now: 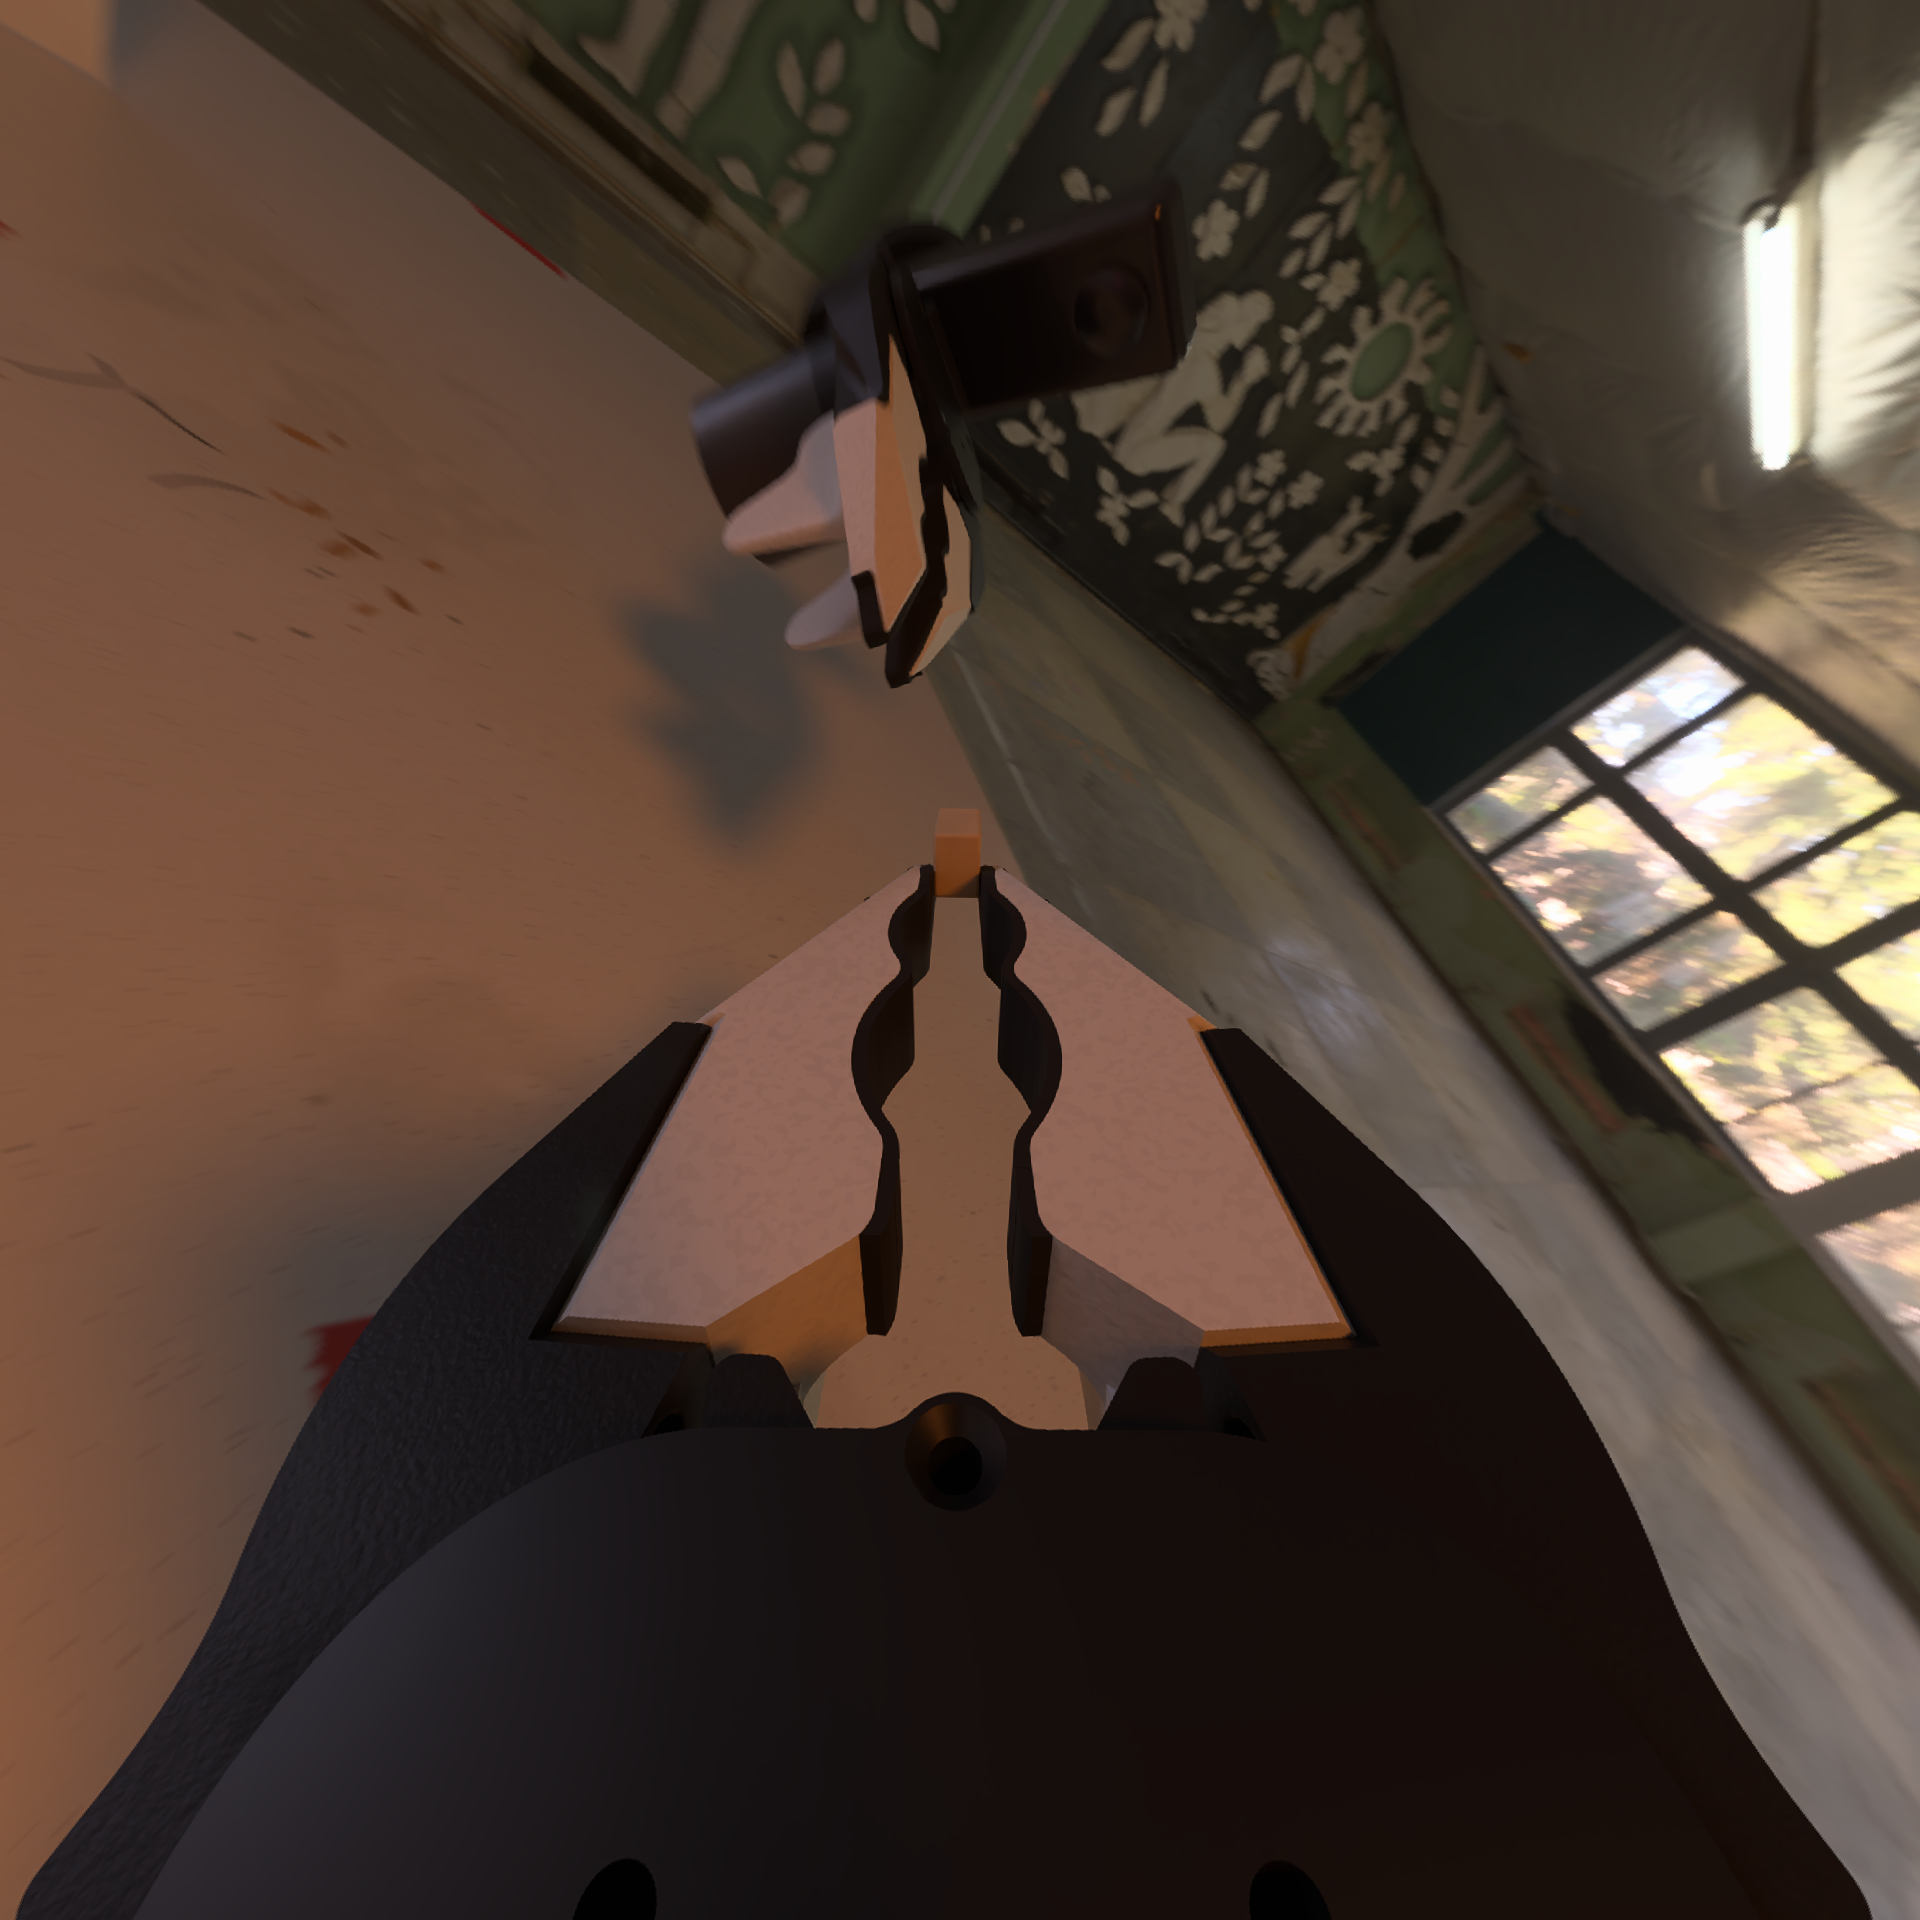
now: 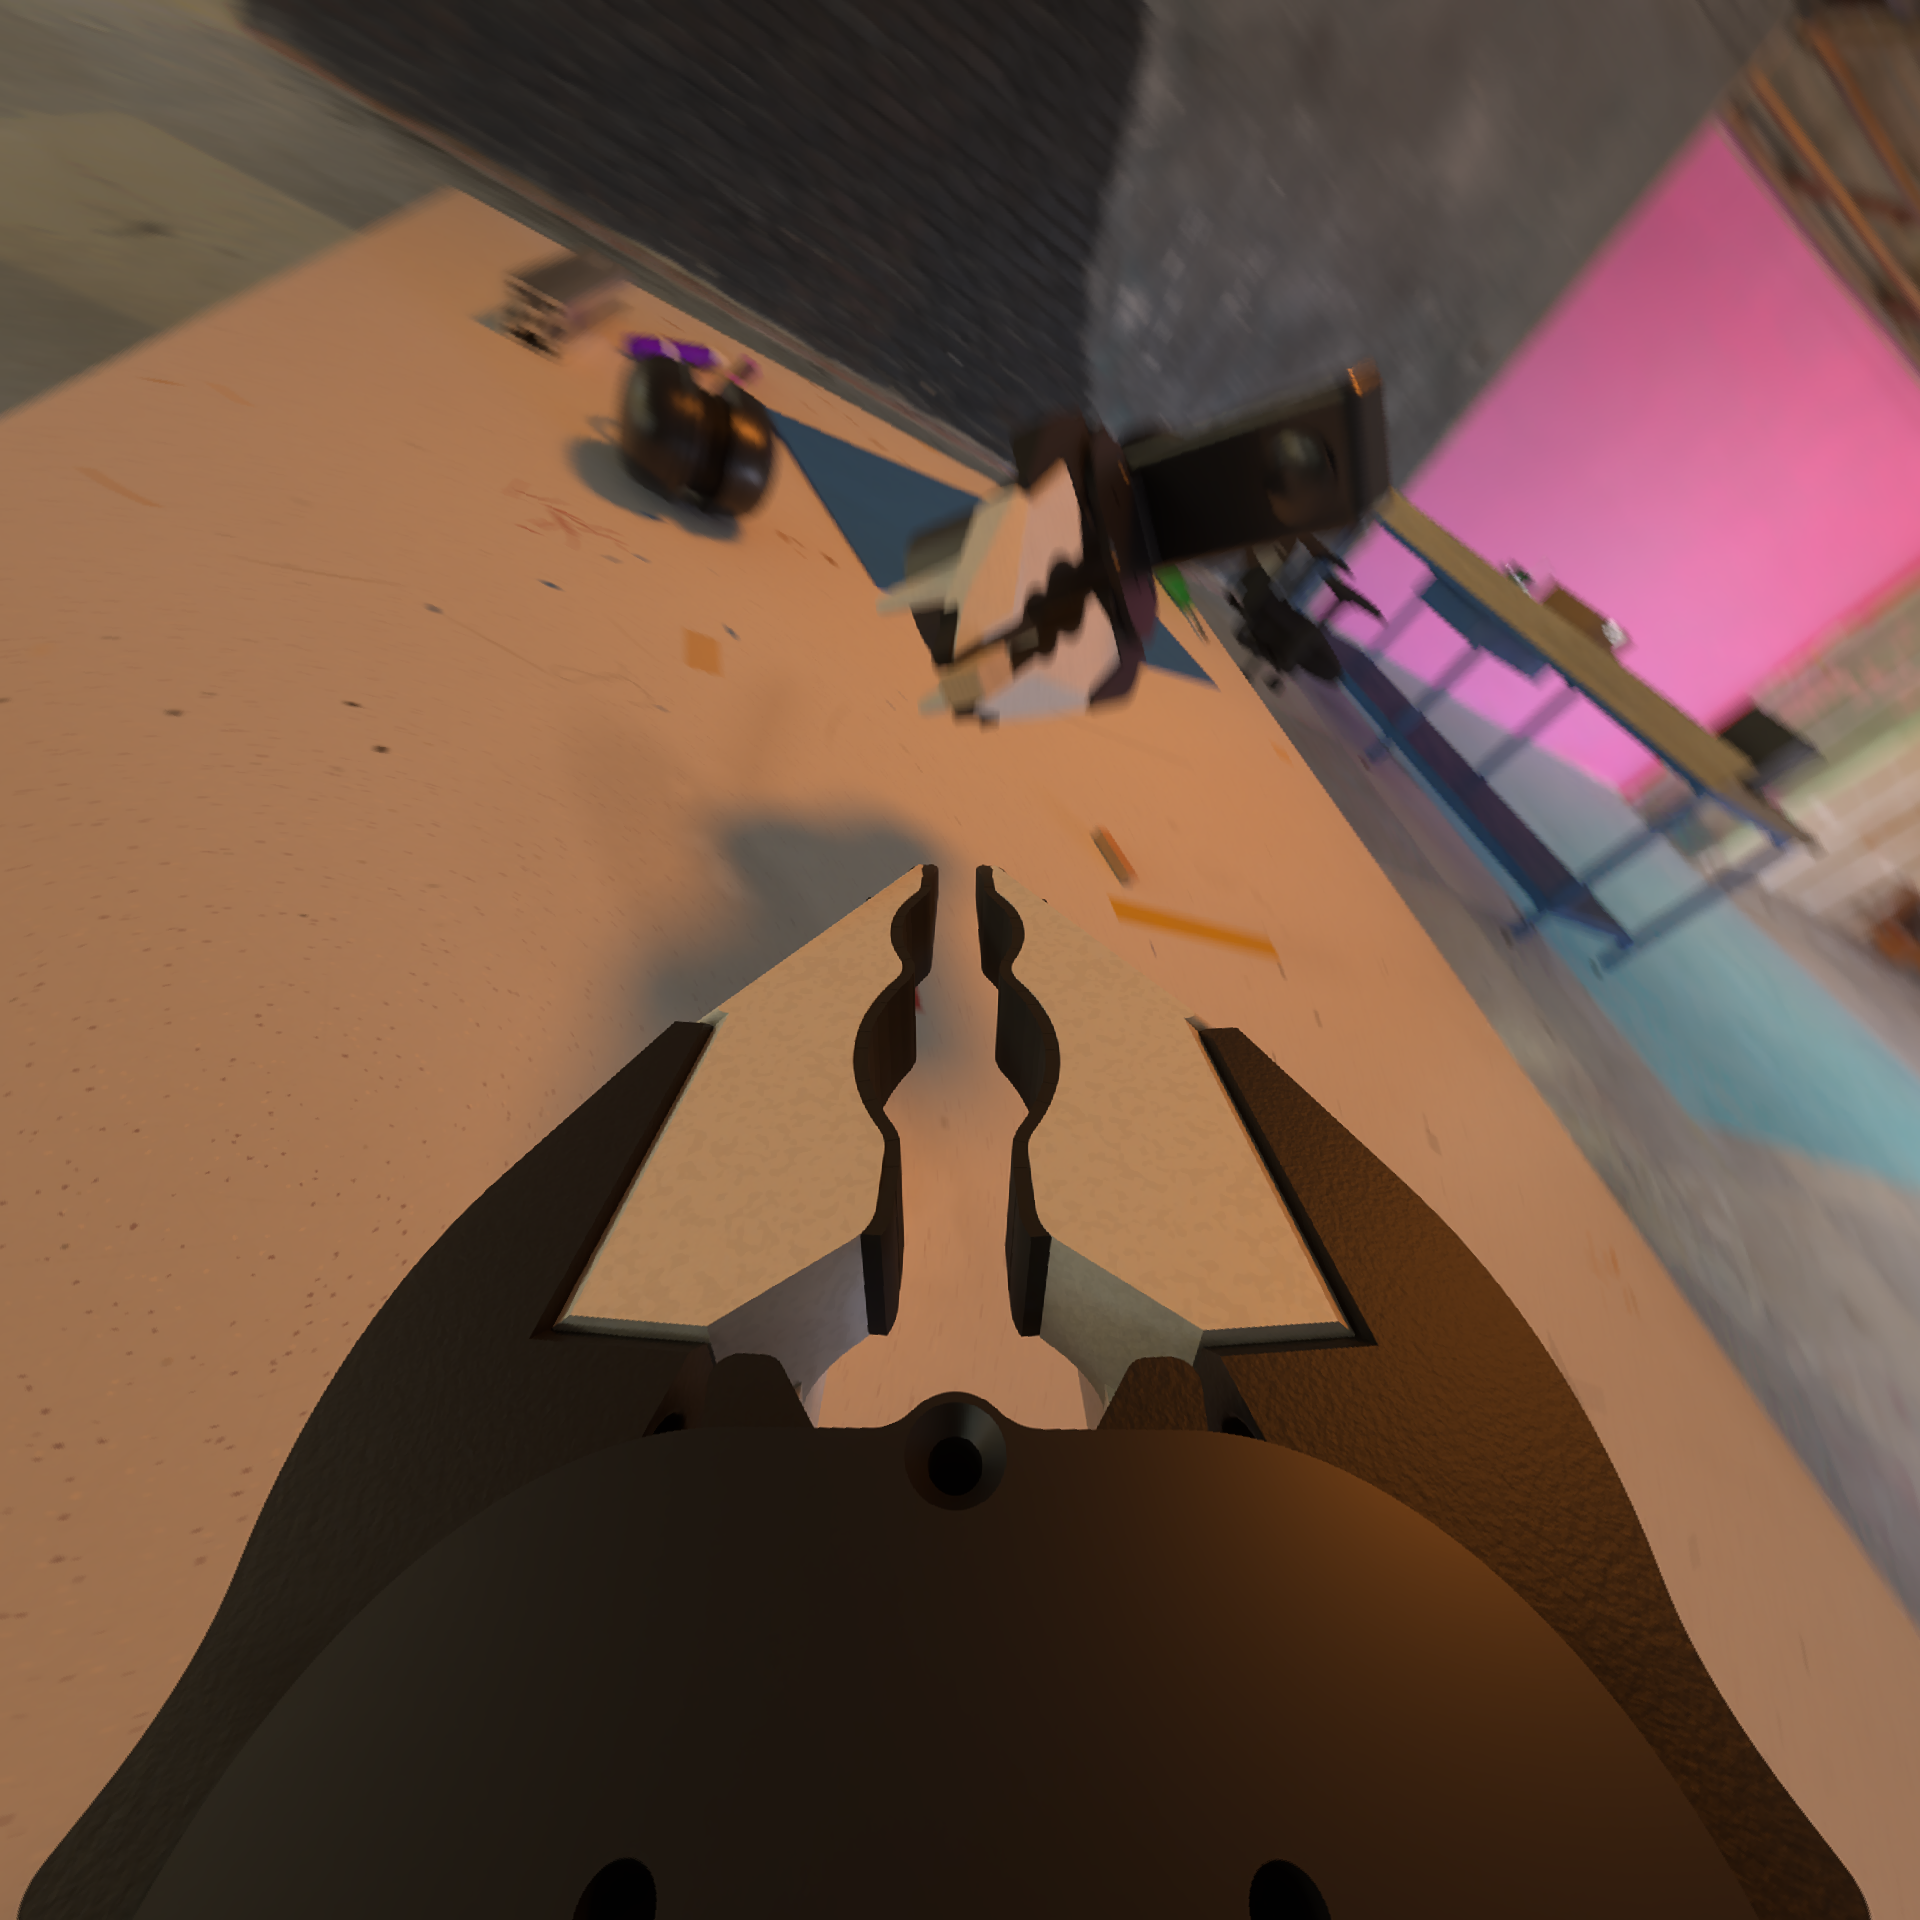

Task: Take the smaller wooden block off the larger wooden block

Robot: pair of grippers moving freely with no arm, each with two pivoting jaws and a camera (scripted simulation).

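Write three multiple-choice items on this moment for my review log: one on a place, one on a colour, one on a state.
1. Where is the small wooden block?
A. lying on the table
B. between the left gripper's fingertips
C. between the right gripper's fingertips

2. What colour is the large wall panel beyond the table in the right wrist view?
A. pink
B. yellow
C. white

3. What is between the right gripper's fingertips?
A. a wooden block
B. a dark round object
C. nothing

Answers:
1 B: the small wooden block sticks out from between the tips of the left gripper.
2 A: the wall panel is plainly pink.
3 C: only the bare table shows through the narrow gap of the right gripper.
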